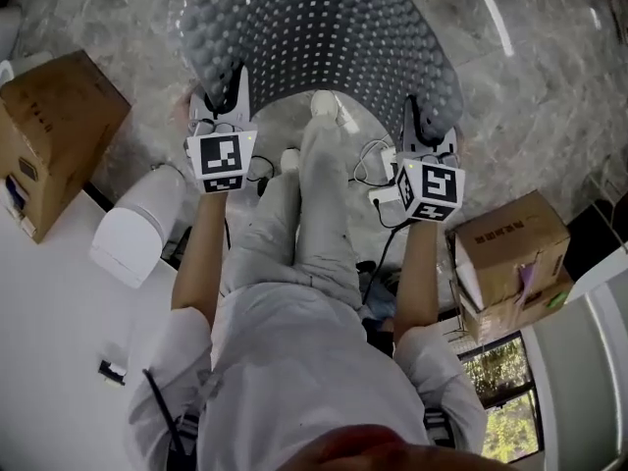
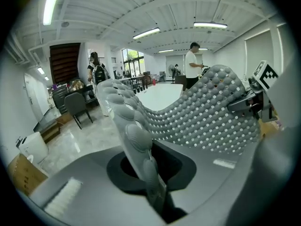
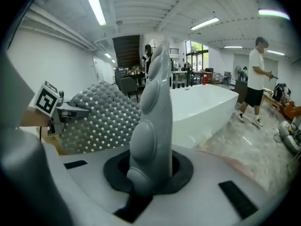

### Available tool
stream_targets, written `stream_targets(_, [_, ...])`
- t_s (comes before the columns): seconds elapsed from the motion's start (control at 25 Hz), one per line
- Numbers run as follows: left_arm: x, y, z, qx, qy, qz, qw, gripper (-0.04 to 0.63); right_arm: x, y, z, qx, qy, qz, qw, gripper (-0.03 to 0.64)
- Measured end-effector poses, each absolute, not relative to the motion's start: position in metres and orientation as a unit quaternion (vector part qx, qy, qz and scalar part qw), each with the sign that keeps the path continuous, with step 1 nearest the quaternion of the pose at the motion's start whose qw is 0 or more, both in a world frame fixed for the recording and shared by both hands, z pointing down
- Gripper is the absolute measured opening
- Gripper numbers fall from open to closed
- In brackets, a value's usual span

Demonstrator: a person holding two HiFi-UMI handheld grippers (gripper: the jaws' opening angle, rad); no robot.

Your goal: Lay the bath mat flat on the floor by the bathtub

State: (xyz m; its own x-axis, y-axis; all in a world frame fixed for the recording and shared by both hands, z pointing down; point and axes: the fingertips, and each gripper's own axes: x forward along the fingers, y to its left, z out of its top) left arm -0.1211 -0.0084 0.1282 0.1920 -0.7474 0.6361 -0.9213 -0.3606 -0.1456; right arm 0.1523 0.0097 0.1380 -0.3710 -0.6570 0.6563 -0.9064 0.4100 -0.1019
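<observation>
Grey bath mat [image 1: 324,37]: bumpy and full of small holes, held up in the air and bowed, above the marble floor [image 1: 530,96]; not lying flat.
Left gripper [image 1: 221,101]: at the mat's near left corner, jaws clenched on the mat's edge, which stands up between them.
Right gripper [image 1: 429,126]: at the mat's near right corner, jaws likewise clamped on the mat's pebbled edge.
Mat's span: sags in a curve from one gripper to the other; its far edge points away from the person.
Bathtub [image 3: 207,105]: white, beyond the mat in both gripper views.
Person's legs [image 1: 314,224]: in pale trousers, just behind the mat's near edge, between the two grippers.
Cardboard boxes: one [image 1: 54,135] well left of the mat, another [image 1: 510,243] to its near right.
White bin [image 1: 137,224]: near left of the mat, below the left gripper.
Bystander [image 3: 256,79]: in a white shirt, standing far beyond the mat, past the bathtub.
</observation>
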Motion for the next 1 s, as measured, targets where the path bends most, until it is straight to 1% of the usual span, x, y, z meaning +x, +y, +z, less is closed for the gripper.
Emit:
stream_targets(0.2, [-0.135, -0.017, 0.252, 0.75, -0.546, 0.337, 0.16, 0.019, 0.137, 0.002, 0.257, 0.465, -0.797, 0.264, 0.282, 0.026])
stream_targets(0.44, [-0.14, -0.026, 0.395, 0.75, -0.53, 0.351, 0.185, 0.018, 0.123, 0.001, 0.388, 0.449, -0.797, 0.253, 0.315, 0.026])
stream_targets(0.56, [-0.141, -0.028, 0.46, 0.749, -0.518, 0.357, 0.209, 0.018, 0.119, 0.001, 0.451, 0.445, -0.792, 0.256, 0.33, 0.028])
stream_targets(0.76, [-0.138, -0.031, 0.544, 0.75, -0.495, 0.374, 0.228, 0.017, 0.121, -0.003, 0.537, 0.441, -0.784, 0.267, 0.345, 0.028])
stream_targets(1.0, [-0.144, -0.03, 0.631, 0.736, -0.479, 0.404, 0.258, 0.018, 0.13, -0.002, 0.618, 0.441, -0.781, 0.258, 0.36, 0.029])
